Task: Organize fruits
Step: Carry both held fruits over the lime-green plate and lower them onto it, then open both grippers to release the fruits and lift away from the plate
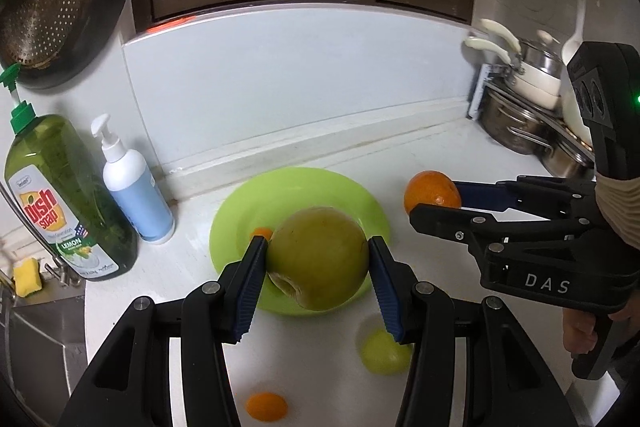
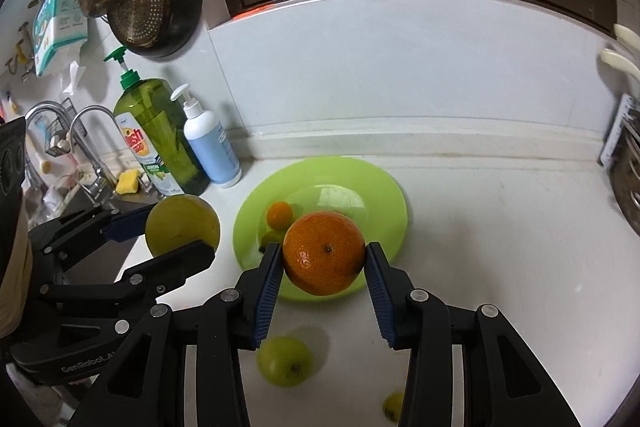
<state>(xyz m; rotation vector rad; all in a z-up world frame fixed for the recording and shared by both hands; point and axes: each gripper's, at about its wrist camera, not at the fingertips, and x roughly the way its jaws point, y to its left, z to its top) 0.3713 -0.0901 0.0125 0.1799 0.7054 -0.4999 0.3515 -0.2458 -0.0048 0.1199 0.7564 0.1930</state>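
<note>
Tools (image 1: 318,259) (image 2: 324,259) hold fruit above plate (image 2: 384,183).

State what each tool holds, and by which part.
Left tool pinches a yellow-green apple across its sides; right tool pinches an orange across its sides.

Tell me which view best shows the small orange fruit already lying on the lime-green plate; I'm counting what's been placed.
The right wrist view: the small orange fruit lies unobstructed on the lime-green plate. In the left wrist view only a sliver peeks out beside the left gripper holding the large yellow-green fruit.
</note>
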